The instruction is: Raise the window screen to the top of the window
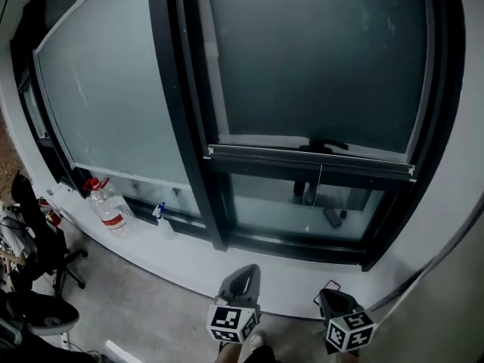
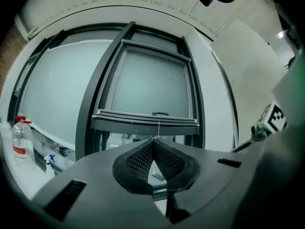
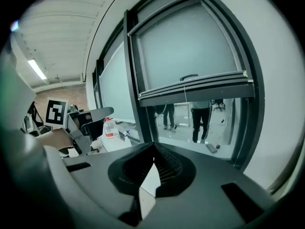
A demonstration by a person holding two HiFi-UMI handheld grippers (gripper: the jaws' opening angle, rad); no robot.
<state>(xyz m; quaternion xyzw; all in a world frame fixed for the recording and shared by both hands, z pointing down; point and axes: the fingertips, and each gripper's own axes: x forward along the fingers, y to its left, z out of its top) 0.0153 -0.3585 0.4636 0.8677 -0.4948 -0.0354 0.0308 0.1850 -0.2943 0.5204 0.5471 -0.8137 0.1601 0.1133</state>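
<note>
The window screen [image 1: 318, 59] hangs grey in the right-hand black window frame. Its bottom bar [image 1: 310, 159] sits a little above the sill and carries a small dark handle [image 1: 321, 145] and a thin cord [image 1: 319, 184]. In the head view my left gripper [image 1: 240, 282] and right gripper [image 1: 333, 301] are low, short of the sill and apart from the screen. Both are shut and hold nothing. The left gripper view has its shut gripper [image 2: 153, 142] just under the bar [image 2: 147, 118]. The right gripper view has its shut gripper [image 3: 153, 144] below the bar [image 3: 195, 87].
A large water bottle [image 1: 110, 206] and a small spray bottle [image 1: 162, 221] stand on the white sill [image 1: 189, 259] at the left. An office chair [image 1: 34, 233] is at the far left. People's legs [image 3: 200, 116] show through the glass below the bar.
</note>
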